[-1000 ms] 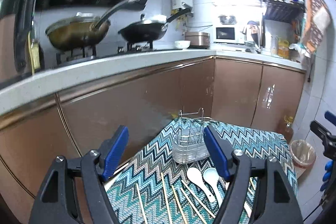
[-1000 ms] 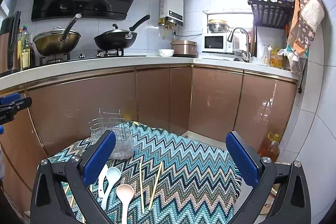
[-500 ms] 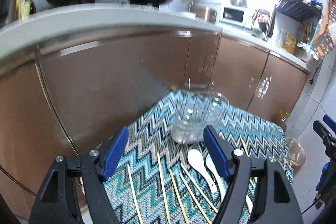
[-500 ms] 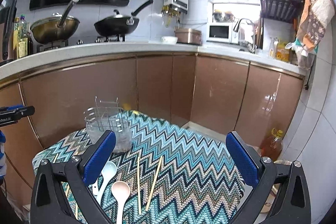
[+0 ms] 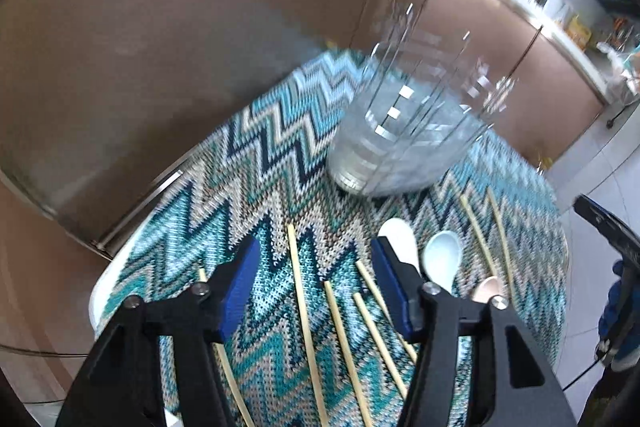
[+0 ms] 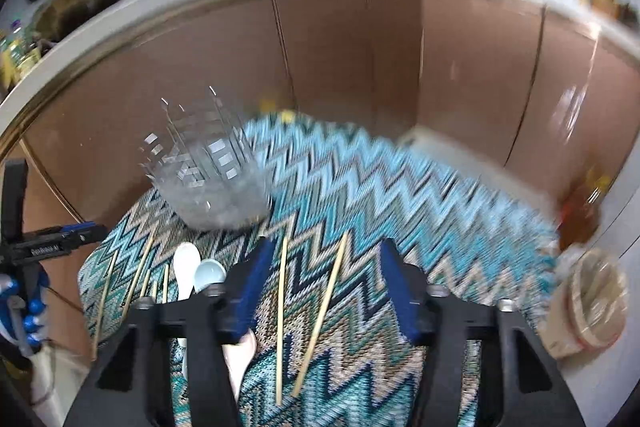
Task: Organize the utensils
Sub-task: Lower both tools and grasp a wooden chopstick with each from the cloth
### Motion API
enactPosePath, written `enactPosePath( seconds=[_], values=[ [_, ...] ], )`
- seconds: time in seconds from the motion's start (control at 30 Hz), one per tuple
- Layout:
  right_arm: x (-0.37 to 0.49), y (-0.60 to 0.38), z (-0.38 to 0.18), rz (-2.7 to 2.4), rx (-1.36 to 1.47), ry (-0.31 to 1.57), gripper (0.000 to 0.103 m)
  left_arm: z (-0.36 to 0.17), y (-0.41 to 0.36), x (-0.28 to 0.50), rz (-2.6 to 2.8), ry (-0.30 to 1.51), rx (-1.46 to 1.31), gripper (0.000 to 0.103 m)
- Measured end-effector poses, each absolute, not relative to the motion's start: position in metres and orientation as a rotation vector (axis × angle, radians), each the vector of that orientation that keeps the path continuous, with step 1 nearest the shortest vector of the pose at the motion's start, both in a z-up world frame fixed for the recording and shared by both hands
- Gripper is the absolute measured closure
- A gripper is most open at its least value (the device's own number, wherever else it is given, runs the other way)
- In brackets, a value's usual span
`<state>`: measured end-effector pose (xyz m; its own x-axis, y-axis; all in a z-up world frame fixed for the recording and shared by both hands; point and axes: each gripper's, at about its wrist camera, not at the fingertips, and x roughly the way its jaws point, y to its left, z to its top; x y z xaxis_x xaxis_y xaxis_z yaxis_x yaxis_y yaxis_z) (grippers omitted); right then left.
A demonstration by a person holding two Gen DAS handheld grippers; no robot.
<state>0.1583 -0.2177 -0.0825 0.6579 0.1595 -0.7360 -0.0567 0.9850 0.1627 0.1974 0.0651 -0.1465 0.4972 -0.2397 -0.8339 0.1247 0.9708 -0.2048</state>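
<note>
Left wrist view, left gripper fingers parted over chopsticks, right gripper fingers likewise, both closing, nothing pinched.

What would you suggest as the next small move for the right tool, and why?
Probably lower the right tool a little further and close on the two chopsticks lying between its narrowing jaws. Nothing is gripped yet, and the holder stands empty beyond them on the cloth.

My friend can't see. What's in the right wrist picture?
The right gripper, its jaws just closing, hangs open over two chopsticks on a zigzag cloth. Spoons lie to the left, with a clear holder behind them.
</note>
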Motion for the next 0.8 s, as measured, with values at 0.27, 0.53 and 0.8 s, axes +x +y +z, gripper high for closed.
enactPosePath(
  seconds=[0.27, 0.53, 0.8],
  values=[
    [0.245, -0.225, -0.163, 0.161, 0.225, 1.137, 0.080, -0.188, 0.066, 0.237, -0.234, 1.206, -0.145, 0.070],
    [0.275, -0.225, -0.194, 0.139, 0.203, 1.240, 0.085, -0.204, 0.065, 0.251, -0.240, 1.260, -0.135, 0.080],
    [0.290, -0.216, -0.203, 0.141, 0.152, 1.274, 0.085, -0.214, 0.058, 0.259, -0.223, 1.305, -0.093, 0.085]
  ],
)
